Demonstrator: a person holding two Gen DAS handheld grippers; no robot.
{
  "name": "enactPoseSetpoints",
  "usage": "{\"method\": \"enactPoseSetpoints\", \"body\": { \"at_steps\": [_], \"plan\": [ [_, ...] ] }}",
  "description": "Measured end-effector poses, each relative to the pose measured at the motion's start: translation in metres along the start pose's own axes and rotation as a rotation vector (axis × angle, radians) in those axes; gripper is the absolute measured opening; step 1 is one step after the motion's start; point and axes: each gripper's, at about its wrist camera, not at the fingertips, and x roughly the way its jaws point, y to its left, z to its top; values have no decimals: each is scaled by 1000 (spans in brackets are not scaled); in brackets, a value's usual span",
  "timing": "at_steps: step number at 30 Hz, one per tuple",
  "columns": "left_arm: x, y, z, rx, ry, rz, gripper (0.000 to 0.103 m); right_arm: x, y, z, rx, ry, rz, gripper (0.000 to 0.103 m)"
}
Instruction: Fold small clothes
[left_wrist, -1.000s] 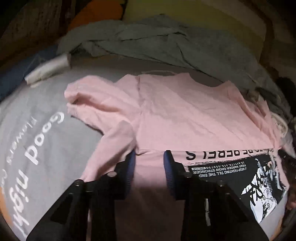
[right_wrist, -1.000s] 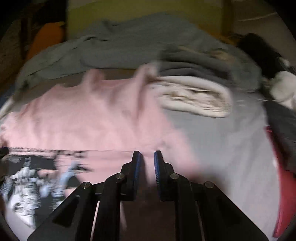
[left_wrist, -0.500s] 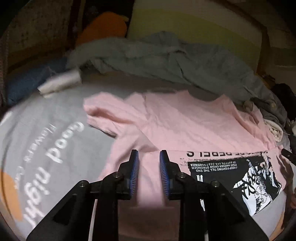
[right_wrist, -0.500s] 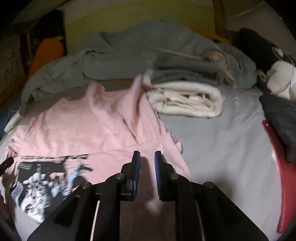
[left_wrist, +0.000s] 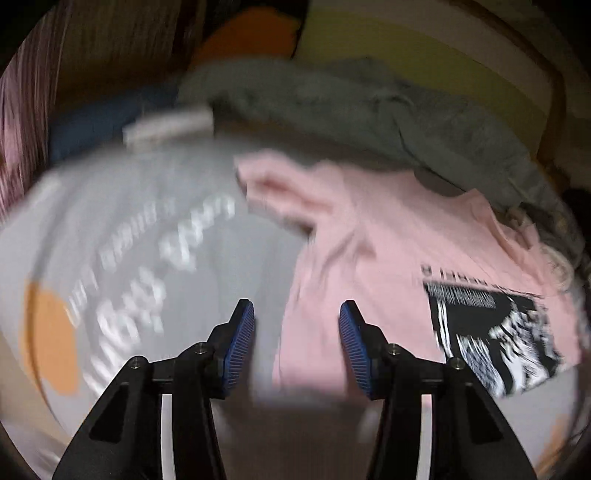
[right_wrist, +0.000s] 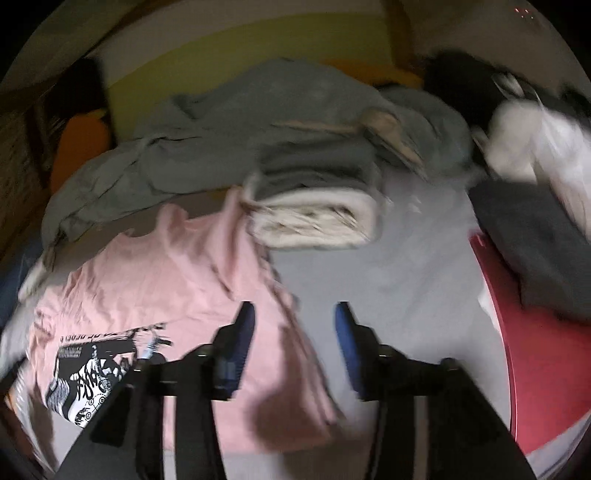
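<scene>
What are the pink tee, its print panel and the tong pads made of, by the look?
Pink tee: thin soft knit, probably cotton jersey; matte, drapes in soft creases. Print panel: flat black-and-white ink, likely screen print; blur hides texture. Pads on the left tongs: blue, finely ribbed, seemingly rubber or soft plastic, on matte black plastic-looking arms. Jaws are opening, not clamping cloth.

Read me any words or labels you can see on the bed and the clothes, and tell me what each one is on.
None can be quoted for certain.
White lettering on the grey bedsheet: smeared by motion blur, unreadable.
Line of black capitals above the black-and-white print on the pink T-shirt: blurred, unreadable.
Small white lines inside that print: too small and blurred.
</scene>
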Motion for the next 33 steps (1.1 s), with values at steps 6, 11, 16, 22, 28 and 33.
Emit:
{"method": "enactPoseSetpoints", "body": {
  "at_steps": [6, 11, 16, 22, 28, 33],
  "plan": [
    [-12, -12, -21, 44, 39, -34, 56, -1, -35, -30, 195, 103, 144, 49],
    [-3, -5, -23, -19, 79, -90, 60, 6, -34, -41, 208, 170, 272, 49],
    [7, -15, -18, 18, 71, -75, 9, 22, -22, -42, 196, 171, 230, 20],
    [-34, 12, -20, -120, 42, -103, 8, -15, -13, -47, 160, 69, 187, 6],
    [-69, 24, -57, -56, 71, 60, 9, -92, -1, -100, 75, 14, 89, 6],
    [-50, 15, -68, 28, 112, 209, 32, -72, -5, -129, 58, 107, -16, 8]
  ]
}}
